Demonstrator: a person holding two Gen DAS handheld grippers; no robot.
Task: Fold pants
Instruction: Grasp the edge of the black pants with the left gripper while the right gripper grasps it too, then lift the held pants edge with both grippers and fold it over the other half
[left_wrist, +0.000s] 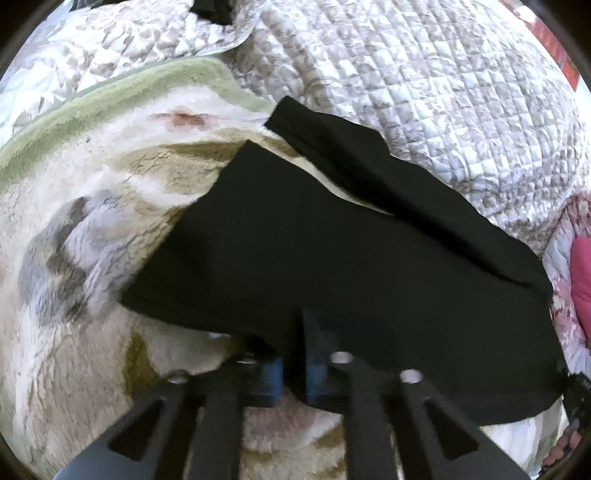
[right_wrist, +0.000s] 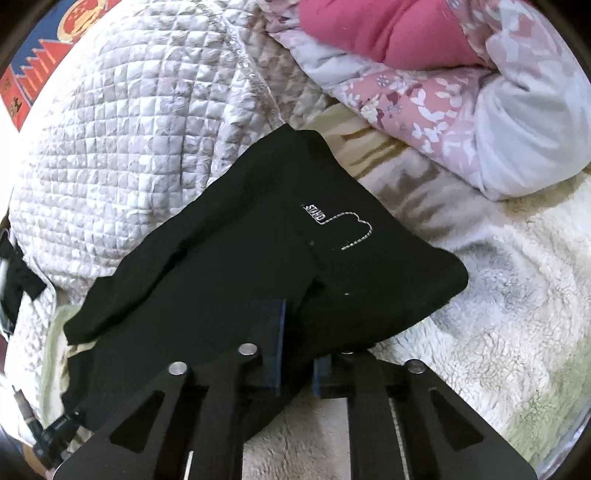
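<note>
Both tongs, left gripper (left_wrist: 293, 365) & right gripper (right_wrist: 297, 363), were clamped on the near edge of the black pants (left_wrist: 332, 258) at frame centre over the fleece blanket (left_wrist: 92, 177); best lift evenly, edge taut, w/o twisting.

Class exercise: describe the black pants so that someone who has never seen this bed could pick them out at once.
Start at the bed's fluffy cream blanket. On it, reaching onto the grey quilt, lie the pants, both grippers shut on their near edge. They are the only large black cloth, with small white stitching reading STAND.
</note>
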